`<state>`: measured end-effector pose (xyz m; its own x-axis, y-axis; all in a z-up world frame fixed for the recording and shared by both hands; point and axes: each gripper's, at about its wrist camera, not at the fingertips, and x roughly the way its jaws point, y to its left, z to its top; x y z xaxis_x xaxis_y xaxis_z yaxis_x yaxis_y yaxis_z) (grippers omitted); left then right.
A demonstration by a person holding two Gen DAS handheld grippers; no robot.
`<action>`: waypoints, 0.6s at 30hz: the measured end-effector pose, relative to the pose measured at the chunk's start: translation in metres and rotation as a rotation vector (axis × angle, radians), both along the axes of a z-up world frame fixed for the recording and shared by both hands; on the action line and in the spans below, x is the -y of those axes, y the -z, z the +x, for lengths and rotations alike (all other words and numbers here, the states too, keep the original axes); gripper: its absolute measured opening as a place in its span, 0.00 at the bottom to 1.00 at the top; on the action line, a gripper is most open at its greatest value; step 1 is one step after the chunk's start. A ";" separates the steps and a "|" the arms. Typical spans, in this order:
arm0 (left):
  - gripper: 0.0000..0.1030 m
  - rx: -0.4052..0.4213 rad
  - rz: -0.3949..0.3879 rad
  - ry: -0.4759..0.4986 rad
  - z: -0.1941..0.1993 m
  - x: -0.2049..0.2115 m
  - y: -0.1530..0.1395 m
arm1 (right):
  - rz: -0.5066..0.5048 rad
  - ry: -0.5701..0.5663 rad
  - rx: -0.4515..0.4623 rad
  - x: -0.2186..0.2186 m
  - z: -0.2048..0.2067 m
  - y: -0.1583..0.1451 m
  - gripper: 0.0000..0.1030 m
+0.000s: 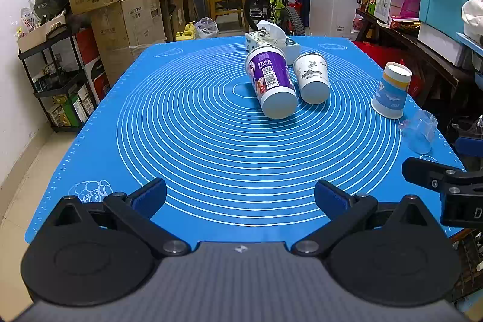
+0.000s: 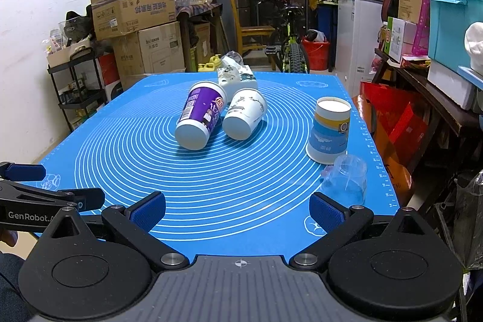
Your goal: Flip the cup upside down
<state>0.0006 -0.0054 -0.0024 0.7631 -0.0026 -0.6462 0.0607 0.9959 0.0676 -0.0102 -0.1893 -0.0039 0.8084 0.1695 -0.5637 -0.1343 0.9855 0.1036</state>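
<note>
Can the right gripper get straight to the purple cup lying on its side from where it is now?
Probably yes. The right gripper is open, and only bare blue mat lies between it and the purple cup. The white cup lies close beside it, leaving little side clearance.

Bare mat (image 1: pixel 211 147) before toppled cups (image 1: pixel 273 83)

The blue mat (image 1: pixel 211 141) looks like smooth, matt silicone printed with thin white rings. At centre frame the purple cup (image 1: pixel 271 80) has a glossy printed wrap, and the white cup (image 1: pixel 312 77) beside it looks like matt paper. The blue-and-yellow cup (image 2: pixel 330 129), right of centre, is also paper. The clear cup (image 2: pixel 345 178) is transparent, shiny plastic. The left gripper (image 1: pixel 240 196) is matt black plastic with ribbed blue pads (image 1: pixel 151 195) and bright metal pins.
</note>
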 end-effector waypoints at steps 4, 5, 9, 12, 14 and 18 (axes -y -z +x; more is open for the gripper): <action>1.00 0.000 0.000 0.001 0.000 0.000 0.000 | -0.001 -0.001 0.000 0.000 0.000 0.000 0.98; 1.00 0.000 0.000 0.002 0.000 0.000 0.000 | -0.001 -0.001 0.000 0.000 0.000 0.000 0.98; 1.00 0.000 0.001 0.002 0.000 0.000 0.000 | -0.001 0.000 0.001 0.000 0.000 0.000 0.98; 1.00 0.000 0.000 0.002 0.000 0.000 0.001 | -0.003 0.000 0.002 0.000 0.000 0.000 0.98; 1.00 0.001 -0.001 0.002 0.000 0.000 0.001 | -0.003 -0.001 0.003 0.000 0.000 0.000 0.98; 1.00 0.003 0.001 0.001 0.001 0.001 0.002 | -0.003 -0.005 0.008 0.000 0.001 -0.004 0.98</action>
